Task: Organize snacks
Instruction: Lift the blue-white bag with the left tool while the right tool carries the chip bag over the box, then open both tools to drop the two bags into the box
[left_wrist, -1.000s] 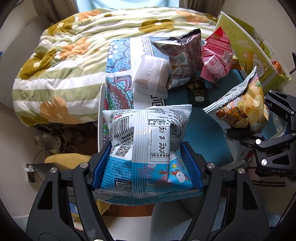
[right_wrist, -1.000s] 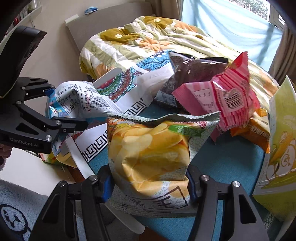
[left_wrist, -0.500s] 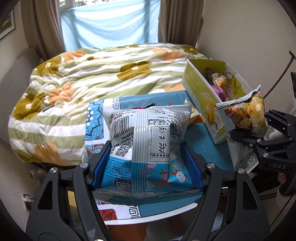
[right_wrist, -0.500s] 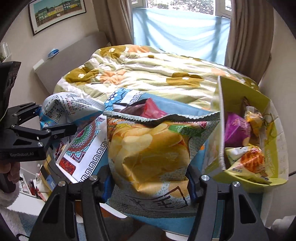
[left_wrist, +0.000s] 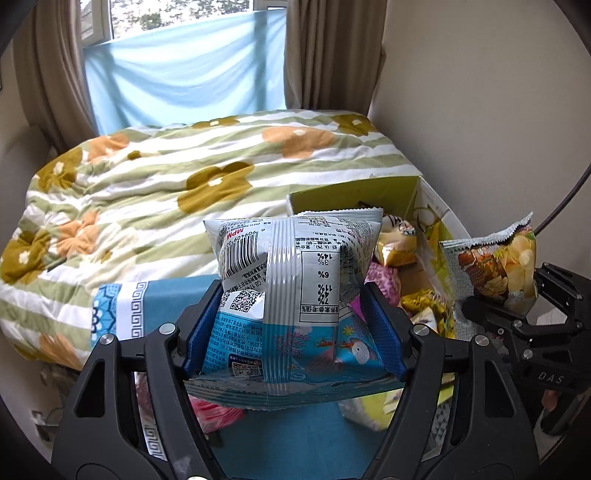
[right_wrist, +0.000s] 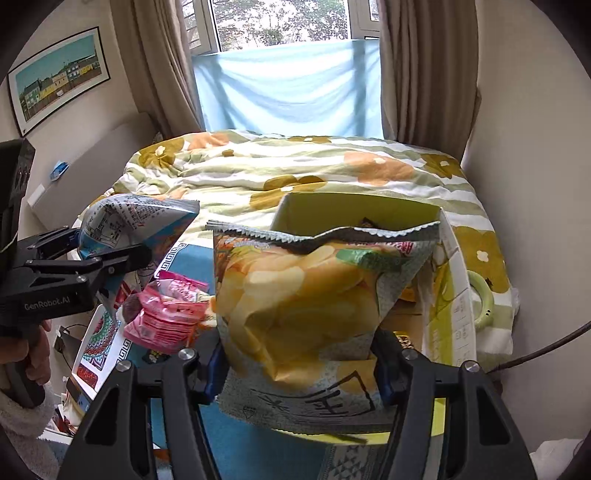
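Left gripper is clamped on the blue-and-white snack bag, pads pinching its lower half, top half standing free above the jaws. Right gripper is clamped on the yellow chip bag, again low on the bag. Both bags are in the air in front of the green box, which sits on the blue cloth at the foot of the bed and already has several snacks inside.

Risks as I read them:
- Both bags are puffy, air-filled. You grip them near the bottom seam, so either one can pivot or squirm out if you swing fast.
- Your two grippers are near each other and head for the same box opening. Go one at a time or you clip bag on bag, or gripper on gripper.
- Box walls look thin and floppy, near wall leaning. Catch the rim with a bag corner and you tip or shove the box.
- Box is fairly full. Drop from high and a bag may bounce out.
- Pink packet is left on the cloth; don't drag it off the edge.
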